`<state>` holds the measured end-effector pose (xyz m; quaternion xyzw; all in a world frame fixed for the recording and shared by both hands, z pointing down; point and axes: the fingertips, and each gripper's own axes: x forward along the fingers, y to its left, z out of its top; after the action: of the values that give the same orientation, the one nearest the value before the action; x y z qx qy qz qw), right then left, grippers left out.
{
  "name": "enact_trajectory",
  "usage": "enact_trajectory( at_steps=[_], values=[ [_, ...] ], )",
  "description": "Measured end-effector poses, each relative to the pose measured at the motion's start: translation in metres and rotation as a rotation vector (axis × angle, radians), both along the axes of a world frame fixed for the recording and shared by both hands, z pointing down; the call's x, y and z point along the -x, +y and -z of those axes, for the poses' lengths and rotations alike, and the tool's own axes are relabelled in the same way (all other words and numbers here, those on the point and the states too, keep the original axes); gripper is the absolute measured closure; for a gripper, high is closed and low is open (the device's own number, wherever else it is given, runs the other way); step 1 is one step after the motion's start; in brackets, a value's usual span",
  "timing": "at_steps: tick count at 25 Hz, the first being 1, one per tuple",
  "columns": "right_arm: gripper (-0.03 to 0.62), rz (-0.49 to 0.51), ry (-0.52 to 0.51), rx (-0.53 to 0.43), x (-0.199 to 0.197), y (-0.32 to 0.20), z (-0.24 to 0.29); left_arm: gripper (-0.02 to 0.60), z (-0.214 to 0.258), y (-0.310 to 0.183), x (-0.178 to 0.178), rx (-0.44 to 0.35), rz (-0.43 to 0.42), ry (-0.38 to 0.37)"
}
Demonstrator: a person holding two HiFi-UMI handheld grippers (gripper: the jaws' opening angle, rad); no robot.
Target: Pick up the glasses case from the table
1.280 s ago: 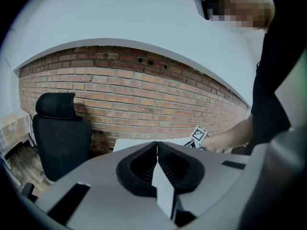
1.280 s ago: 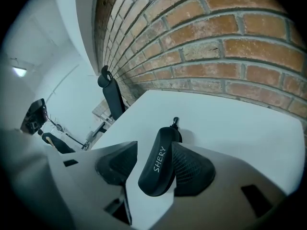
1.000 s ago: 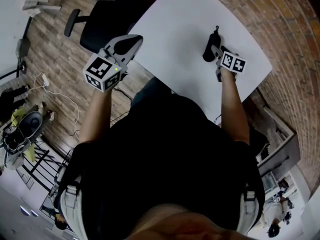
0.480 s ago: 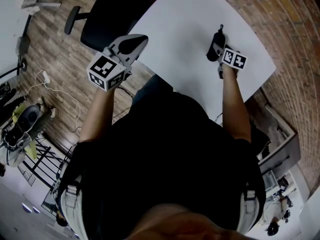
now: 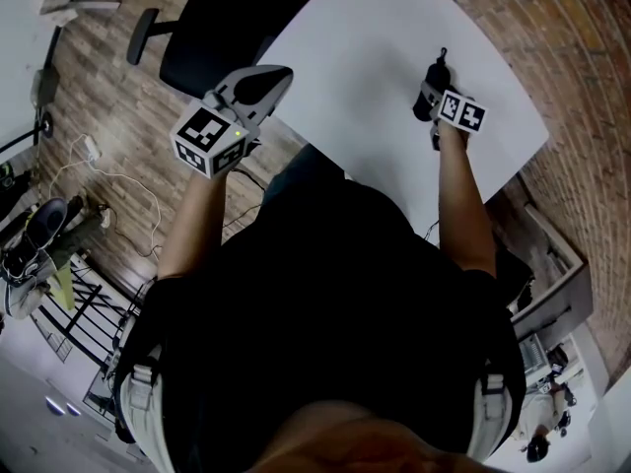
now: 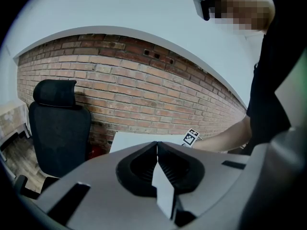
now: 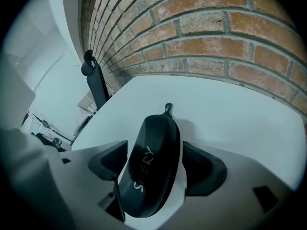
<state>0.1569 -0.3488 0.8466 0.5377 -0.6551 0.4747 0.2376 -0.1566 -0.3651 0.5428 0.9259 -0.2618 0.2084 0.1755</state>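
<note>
The left forearm is bent and held off the near edge of the tabletop, above the wooden floor. The left tongs point toward that edge, only slightly downward, with a black chair just beyond. The right forearm stretches forward over the tabletop, and the right tongs tip steeply down at the case.

The case is black and lies on the tabletop toward the side by the brick wall.

The head view shows both arms and the dark-clad torso at once, but the marker cube and the case hide the opening of the right tongs. The right gripper view settles it. The jaws stand wide apart and have just been opening. The case lies lengthwise between them, with a strip of white showing beside the right pad, so nothing is clamped. That view alone shows the white lettering along the lid and a small loop at the far end.

The left gripper view shows its own jaws closed tip to tip with nothing between them. Past them it shows the chair upright against the wall, a far corner of the tabletop, and the right forearm reaching in with its cube.
</note>
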Motion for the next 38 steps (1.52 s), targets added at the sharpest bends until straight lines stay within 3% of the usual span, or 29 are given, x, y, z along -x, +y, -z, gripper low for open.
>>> enact_trajectory(
  at_steps=[29,38],
  values=[
    [0.186,0.001,0.111,0.036,0.011,-0.017,-0.019,0.571,-0.019,0.0,0.011,0.047,-0.007,0.008],
    [0.191,0.014,0.217,0.061,0.01,-0.015,-0.026,0.57,-0.024,-0.002,0.015,0.058,0.003,0.0]
  ],
)
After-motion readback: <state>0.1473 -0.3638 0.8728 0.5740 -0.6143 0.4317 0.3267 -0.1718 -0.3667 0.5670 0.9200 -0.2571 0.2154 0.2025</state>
